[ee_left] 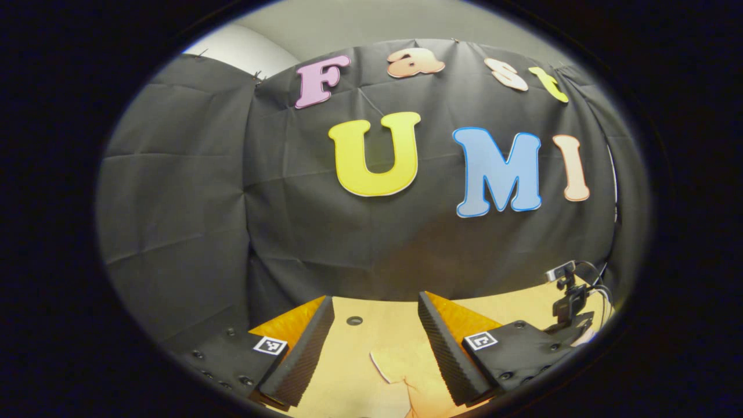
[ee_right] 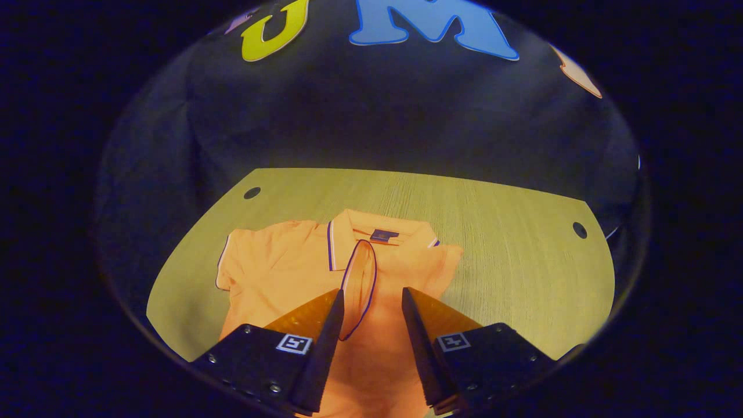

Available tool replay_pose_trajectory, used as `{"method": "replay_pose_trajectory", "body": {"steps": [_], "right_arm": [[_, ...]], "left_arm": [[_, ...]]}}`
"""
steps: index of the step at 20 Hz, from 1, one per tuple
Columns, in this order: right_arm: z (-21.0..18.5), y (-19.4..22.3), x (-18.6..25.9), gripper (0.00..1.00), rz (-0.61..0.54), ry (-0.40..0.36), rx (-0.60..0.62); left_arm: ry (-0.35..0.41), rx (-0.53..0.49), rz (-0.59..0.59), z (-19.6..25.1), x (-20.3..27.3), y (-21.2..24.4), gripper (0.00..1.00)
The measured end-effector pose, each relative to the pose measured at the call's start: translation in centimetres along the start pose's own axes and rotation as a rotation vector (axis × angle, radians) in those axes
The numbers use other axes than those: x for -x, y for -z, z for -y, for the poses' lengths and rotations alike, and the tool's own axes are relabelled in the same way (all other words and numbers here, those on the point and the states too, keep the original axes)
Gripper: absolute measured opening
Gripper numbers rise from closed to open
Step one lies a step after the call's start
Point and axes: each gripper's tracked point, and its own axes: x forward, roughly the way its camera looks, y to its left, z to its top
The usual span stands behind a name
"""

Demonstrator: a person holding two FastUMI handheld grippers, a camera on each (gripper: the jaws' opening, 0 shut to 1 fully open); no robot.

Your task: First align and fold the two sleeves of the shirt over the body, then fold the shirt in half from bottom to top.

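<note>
Right gripper view: the right gripper (ee_right: 371,302) is held above the near part of the shirt (ee_right: 278,278), looking down and forward across it.
Right gripper jaws: parted by a moderate gap, holding nothing; shirt fabric shows between the two fingers but neither finger presses on it.
Shirt: orange polo, lying flat on the table (ee_right: 511,255), collar (ee_right: 377,229) at the far end, body running toward the near edge.
Right sleeve (ee_right: 360,290): folded inward over the chest, its dark-trimmed cuff lying just below the collar, near the centre line.
Left sleeve (ee_right: 241,258): spread out flat to the left of the body.
Table: light wood grain, with a round hole (ee_right: 252,193) at the far left corner and another at the far right (ee_right: 579,230).
Left gripper view: the left gripper (ee_left: 374,334) is held low and nearly level, facing the booth wall (ee_left: 186,191).
Left gripper jaws: wide apart, holding nothing; table surface and a small edge of the shirt (ee_left: 386,366) show between the fingers.
Camera on stand (ee_left: 566,293): at the far right of the table, with cables trailing behind it.
</note>
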Motion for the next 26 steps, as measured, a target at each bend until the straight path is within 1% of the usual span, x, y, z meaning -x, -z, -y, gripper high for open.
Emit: {"method": "replay_pose_trajectory", "body": {"steps": [4, 5, 6, 7, 8, 9, 10, 11, 12, 13, 15, 16, 18, 19, 20, 21, 22, 23, 24, 25, 26], "right_arm": [[0.3, -3.6, 5.0, 0.63, 0.123, 0.016, -0.027], [0.3, -4.4, 6.4, 0.63, 0.152, 0.018, -0.034], [0.2, -5.0, 7.8, 0.63, 0.182, 0.023, -0.036], [0.2, -5.8, 9.7, 0.63, 0.214, 0.03, -0.036], [0.3, -6.5, 11.0, 0.63, 0.241, 0.04, -0.034], [0.3, -7.7, 13.0, 0.63, 0.286, 0.057, -0.027], [0.1, -8.4, 14.7, 0.63, 0.319, 0.069, -0.03], [0.1, -8.9, 15.9, 0.63, 0.341, 0.077, -0.038], [0.0, -9.5, 17.1, 0.63, 0.362, 0.084, -0.047], [0.1, -9.8, 18.2, 0.63, 0.381, 0.092, -0.058], [0.0, -10.5, 20.5, 0.63, 0.41, 0.109, -0.079], [0.2, -11.0, 21.9, 0.63, 0.43, 0.127, -0.089], [0.5, -11.5, 24.1, 0.63, 0.458, 0.166, -0.099], [0.6, -11.5, 24.8, 0.63, 0.465, 0.181, -0.103], [0.8, -11.5, 25.5, 0.63, 0.471, 0.195, -0.109], [0.8, -11.4, 26.0, 0.63, 0.473, 0.207, -0.115], [1.1, -11.2, 26.6, 0.63, 0.473, 0.225, -0.119], [1.5, -11.0, 27.0, 0.63, 0.469, 0.243, -0.121], [1.8, -10.7, 27.3, 0.63, 0.463, 0.26, -0.121], [2.1, -10.3, 27.5, 0.63, 0.455, 0.279, -0.121], [2.6, -9.9, 27.9, 0.63, 0.444, 0.305, -0.122]], "left_arm": [[0.031, 0.013, -0.044, 0.2, -1.9, 3.2, 0.95], [0.036, 0.013, -0.057, 0.3, -2.5, 4.2, 1.0], [0.044, 0.014, -0.071, 0.3, -3.1, 5.1, 0.95], [0.052, 0.02, -0.092, 0.4, -3.8, 6.4, 1.0], [0.064, 0.034, -0.121, 0.6, -4.7, 8.1, 0.95], [0.072, 0.044, -0.146, 0.7, -5.5, 9.6, 1.0], [0.079, 0.047, -0.169, 0.7, -6.3, 11.2, 1.0], [0.081, 0.043, -0.188, 0.7, -7.1, 12.6, 0.91], [0.085, 0.034, -0.207, 0.7, -7.9, 13.8, 1.0], [0.091, 0.029, -0.222, 0.8, -8.5, 14.8, 0.97], [0.105, 0.035, -0.269, 1.0, -10.1, 17.6, 0.91], [0.111, 0.041, -0.292, 1.2, -10.7, 19.1, 0.91], [0.114, 0.044, -0.359, 1.4, -12.5, 23.1, 1.0], [0.112, 0.041, -0.385, 1.4, -13.0, 24.6, 1.0], [0.11, 0.038, -0.409, 1.4, -13.5, 26.1, 0.96], [0.107, 0.037, -0.433, 1.3, -14.0, 27.4, 1.0], [0.103, 0.041, -0.453, 1.3, -14.5, 28.6, 0.96], [0.096, 0.048, -0.473, 1.3, -14.9, 29.7, 0.96], [0.09, 0.052, -0.492, 1.2, -15.2, 30.8, 1.0], [0.084, 0.053, -0.509, 1.2, -15.4, 31.7, 1.0], [0.083, 0.052, -0.543, 1.2, -15.9, 33.4, 0.97]]}}
